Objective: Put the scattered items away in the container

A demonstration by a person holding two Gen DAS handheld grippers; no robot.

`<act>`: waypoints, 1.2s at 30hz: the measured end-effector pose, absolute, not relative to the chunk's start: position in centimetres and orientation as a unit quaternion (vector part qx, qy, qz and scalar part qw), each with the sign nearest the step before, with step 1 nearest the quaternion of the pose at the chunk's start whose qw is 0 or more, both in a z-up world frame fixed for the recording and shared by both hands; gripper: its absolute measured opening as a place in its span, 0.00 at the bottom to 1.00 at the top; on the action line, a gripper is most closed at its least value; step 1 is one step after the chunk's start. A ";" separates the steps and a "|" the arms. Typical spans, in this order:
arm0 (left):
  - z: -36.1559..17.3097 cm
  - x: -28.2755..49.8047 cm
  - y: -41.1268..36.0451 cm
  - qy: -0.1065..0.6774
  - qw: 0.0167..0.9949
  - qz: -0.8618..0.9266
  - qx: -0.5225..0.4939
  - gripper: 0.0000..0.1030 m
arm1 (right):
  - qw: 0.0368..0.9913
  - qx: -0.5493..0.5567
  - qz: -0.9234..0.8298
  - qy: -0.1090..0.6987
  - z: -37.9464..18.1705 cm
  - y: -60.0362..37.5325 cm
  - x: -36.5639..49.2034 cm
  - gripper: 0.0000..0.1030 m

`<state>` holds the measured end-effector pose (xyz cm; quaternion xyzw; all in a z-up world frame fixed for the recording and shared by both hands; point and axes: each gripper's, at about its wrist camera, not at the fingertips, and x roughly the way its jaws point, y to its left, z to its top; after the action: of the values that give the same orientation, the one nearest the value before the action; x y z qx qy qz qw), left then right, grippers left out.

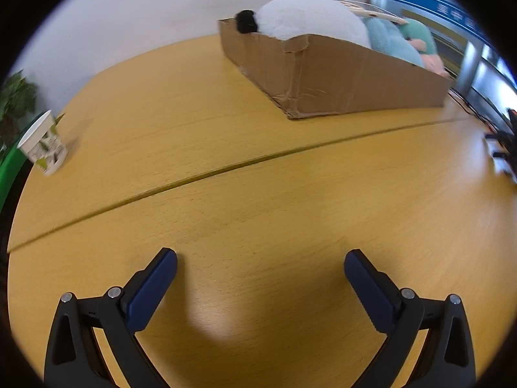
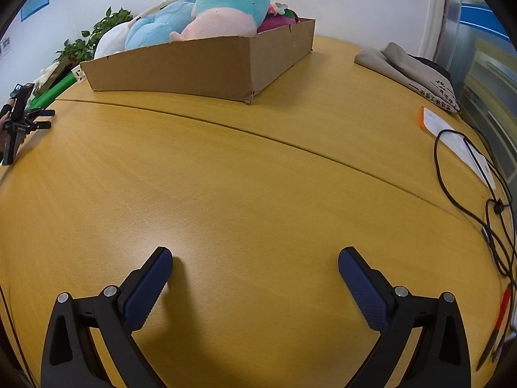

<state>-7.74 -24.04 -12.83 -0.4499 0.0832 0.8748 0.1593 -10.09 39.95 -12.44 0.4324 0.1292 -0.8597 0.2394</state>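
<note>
- Left wrist view: the left gripper (image 1: 260, 260) hangs over bare wood near the front edge of the table (image 1: 258, 194), its two blue-padded fingers (image 1: 152, 287) spread wide with nothing between them.
- A cardboard box (image 1: 339, 80) sits toward the far right corner of the table, beyond the seam that crosses the tabletop, and is heaped with soft toys: a white plush toy (image 1: 310, 16) with a black tuft at its far end, and a teal plush toy (image 1: 397, 42) nearer the right end.
- A paper cup (image 1: 43, 144) stands at the left edge of the table, well apart from the box, with a potted plant (image 1: 16, 100) behind it.
- Right wrist view: the right gripper (image 2: 255, 257) also hovers over bare tabletop, fingers (image 2: 147, 291) wide apart and empty.
- The same box (image 2: 200, 68) lies at the far side of the table, with a pale blue plush toy (image 2: 155, 29) and a teal-and-pink plush toy (image 2: 226, 9) piled above its rim.
- A folded grey cloth bag (image 2: 410, 68) rests at the far right edge, a sheet of paper (image 2: 452, 135) and a loose black cable (image 2: 468, 187) along the right edge.
- The other gripper shows at the left edge of the table.
</note>
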 end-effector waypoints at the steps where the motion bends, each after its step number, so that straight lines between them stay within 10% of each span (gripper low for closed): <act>1: -12.9 -7.8 -24.2 0.093 0.178 0.871 -0.448 1.00 | 0.241 0.432 -0.859 0.131 -12.4 40.0 -10.3 1.00; 36: -12.7 -8.8 -23.9 0.116 0.228 0.860 -0.442 1.00 | 0.247 0.430 -0.858 0.136 -12.6 40.2 -11.0 1.00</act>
<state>-8.83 -23.87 -12.69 -0.4418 0.1162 0.8599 0.2277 -10.96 40.17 -12.58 0.4298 0.1355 -0.8579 0.2468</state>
